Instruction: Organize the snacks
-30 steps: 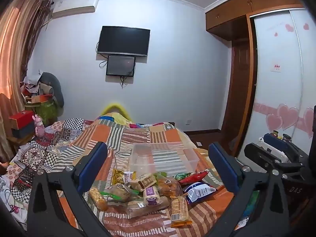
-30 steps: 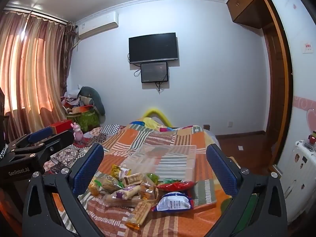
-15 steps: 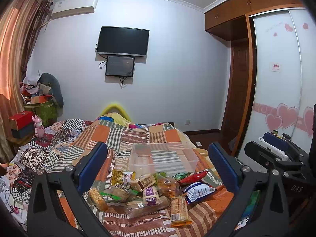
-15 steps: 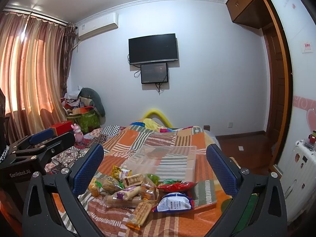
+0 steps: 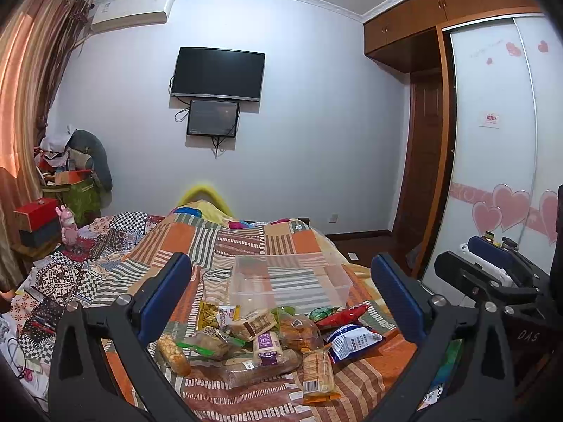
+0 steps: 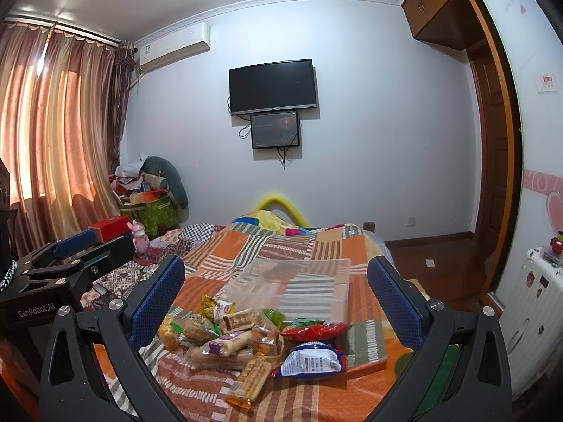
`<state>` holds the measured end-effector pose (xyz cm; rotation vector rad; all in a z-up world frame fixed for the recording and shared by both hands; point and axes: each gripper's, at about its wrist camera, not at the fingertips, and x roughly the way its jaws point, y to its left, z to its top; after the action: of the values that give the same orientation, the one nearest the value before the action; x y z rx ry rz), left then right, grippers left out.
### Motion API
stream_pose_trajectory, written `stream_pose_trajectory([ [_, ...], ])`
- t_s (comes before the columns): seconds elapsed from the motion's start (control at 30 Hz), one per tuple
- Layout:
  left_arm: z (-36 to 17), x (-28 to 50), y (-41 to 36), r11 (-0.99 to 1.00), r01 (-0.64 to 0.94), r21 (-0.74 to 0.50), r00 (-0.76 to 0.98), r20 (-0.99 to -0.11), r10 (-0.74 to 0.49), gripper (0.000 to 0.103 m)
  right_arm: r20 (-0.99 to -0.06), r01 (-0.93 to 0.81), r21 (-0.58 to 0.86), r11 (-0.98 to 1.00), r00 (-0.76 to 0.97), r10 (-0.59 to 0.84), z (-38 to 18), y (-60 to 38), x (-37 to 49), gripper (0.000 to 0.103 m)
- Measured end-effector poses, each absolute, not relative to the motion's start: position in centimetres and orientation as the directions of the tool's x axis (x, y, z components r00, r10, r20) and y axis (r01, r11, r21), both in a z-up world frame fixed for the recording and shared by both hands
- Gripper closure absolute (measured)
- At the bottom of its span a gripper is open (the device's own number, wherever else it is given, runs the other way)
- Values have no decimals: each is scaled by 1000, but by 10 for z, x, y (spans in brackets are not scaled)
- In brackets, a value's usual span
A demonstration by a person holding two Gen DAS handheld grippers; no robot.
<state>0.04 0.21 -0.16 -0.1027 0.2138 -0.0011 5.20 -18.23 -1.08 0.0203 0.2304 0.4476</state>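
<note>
Left wrist view: left gripper (image 5: 281,292) hovering over the bed (image 5: 225,235), jaws spread wide and gripping nothing; snacks (image 5: 267,341) lying heaped on the quilt just in front of the clear bin (image 5: 242,281), blue bag (image 5: 352,341) and red bag (image 5: 343,316) sitting at the heap's right edge, orange bar (image 5: 318,372) lying nearest the camera, right gripper (image 5: 492,270) showing at far right. Right wrist view: right gripper (image 6: 276,292) likewise hovering wide open and empty, snacks (image 6: 239,337) resting beside the bin (image 6: 337,270), none of them lying inside it, left gripper (image 6: 77,256) showing at far left, open.
</note>
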Motion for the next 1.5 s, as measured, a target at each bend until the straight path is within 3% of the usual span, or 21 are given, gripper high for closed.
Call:
stream_pose_trajectory([
  [1.1, -6, 3, 5, 993, 3, -116, 974, -225, -29, 0, -222, -432, 74, 899, 871, 438, -12, -180, 53, 0],
  [1.5, -24, 21, 6, 995, 20, -99, 955, -293, -48, 0, -270, -427, 87, 900, 860, 434, -30, -183, 67, 0],
])
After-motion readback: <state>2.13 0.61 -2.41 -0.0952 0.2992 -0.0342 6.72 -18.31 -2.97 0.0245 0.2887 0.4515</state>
